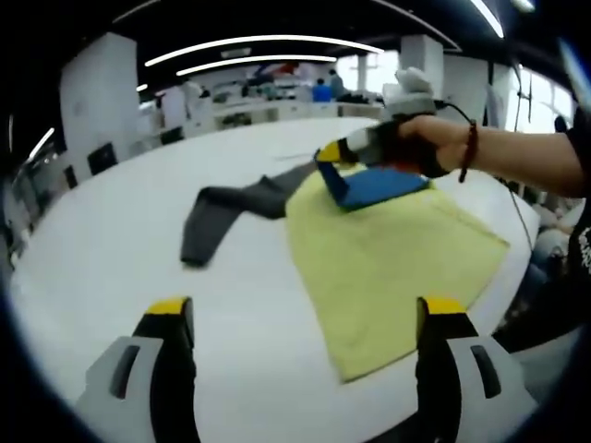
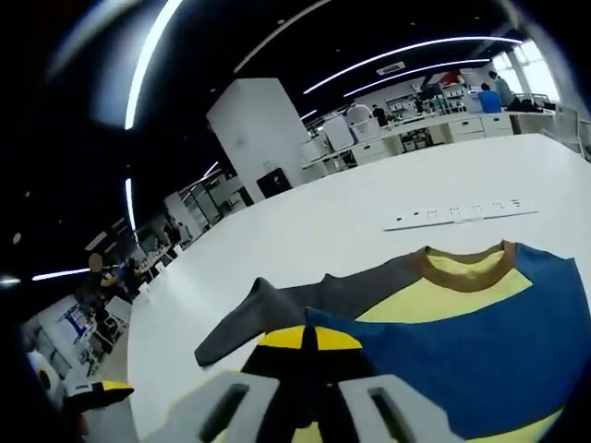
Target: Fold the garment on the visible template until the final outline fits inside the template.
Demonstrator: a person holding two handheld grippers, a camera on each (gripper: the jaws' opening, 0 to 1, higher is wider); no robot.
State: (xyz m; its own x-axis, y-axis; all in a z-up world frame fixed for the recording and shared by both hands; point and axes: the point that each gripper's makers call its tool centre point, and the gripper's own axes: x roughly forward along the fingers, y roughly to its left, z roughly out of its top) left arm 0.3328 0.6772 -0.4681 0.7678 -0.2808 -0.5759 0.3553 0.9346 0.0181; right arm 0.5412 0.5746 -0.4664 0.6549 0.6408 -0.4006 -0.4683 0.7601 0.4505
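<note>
Right gripper point(image 2: 302, 343) has its jaws pressed together on the blue edge of the garment point(image 2: 480, 323), lifting that part above the white table point(image 2: 369, 221). Seen from the left gripper view, it carries the blue fold over the yellow template point(image 1: 388, 268), with one grey sleeve point(image 1: 222, 217) trailing off to the side. Left gripper point(image 1: 305, 318) hovers spread and empty above the table. Judging by this, a fold is underway; next, lay the blue part down and bring the sleeve inside the outline.
</note>
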